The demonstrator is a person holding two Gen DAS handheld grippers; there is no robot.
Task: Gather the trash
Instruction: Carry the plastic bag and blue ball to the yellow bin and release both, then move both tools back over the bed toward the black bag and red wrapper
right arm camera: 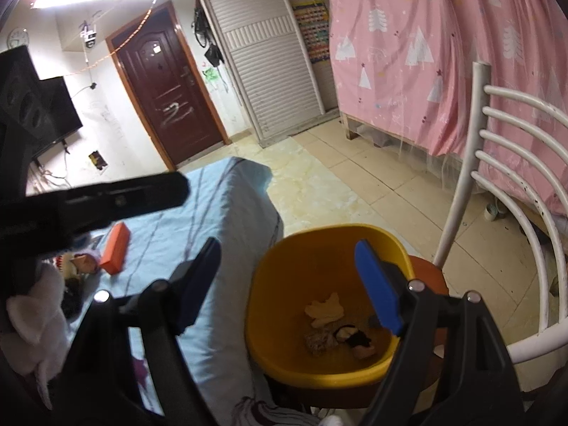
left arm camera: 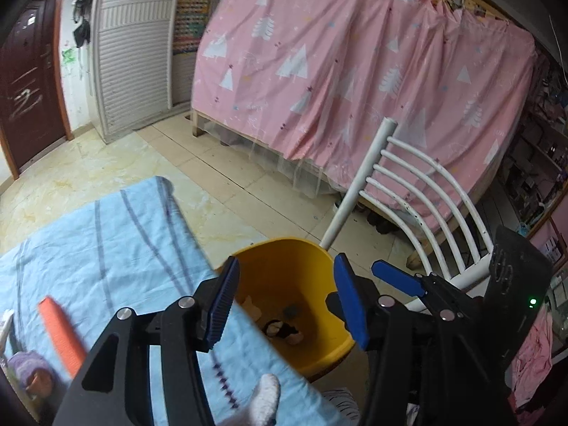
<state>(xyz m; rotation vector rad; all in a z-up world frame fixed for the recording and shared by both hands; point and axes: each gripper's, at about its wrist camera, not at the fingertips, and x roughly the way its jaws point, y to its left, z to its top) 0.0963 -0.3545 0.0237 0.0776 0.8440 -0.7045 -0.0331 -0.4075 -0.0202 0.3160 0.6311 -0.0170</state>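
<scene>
A yellow bin point(left arm camera: 312, 351) stands on a chair seat beside the table; it also shows in the right wrist view point(right arm camera: 269, 305). Several scraps of trash point(right arm camera: 337, 330) lie on its bottom, also seen in the left wrist view point(left arm camera: 284, 328). My left gripper point(left arm camera: 287, 301) is open and empty, hovering over the bin's near rim. My right gripper point(right arm camera: 287, 280) is open and empty above the bin; its blue fingertip point(left arm camera: 394, 277) shows in the left wrist view. An orange box point(right arm camera: 115, 248) lies on the blue striped tablecloth point(right arm camera: 213, 206), also in the left wrist view point(left arm camera: 62, 333).
A white metal chair back point(right arm camera: 497, 163) rises right of the bin. A pink curtained bed point(left arm camera: 355, 81) lies beyond. Soft toys and clutter point(right arm camera: 78, 262) sit at the table's left. A dark door point(right arm camera: 167, 88) and white wardrobe point(right arm camera: 269, 60) stand at the far wall.
</scene>
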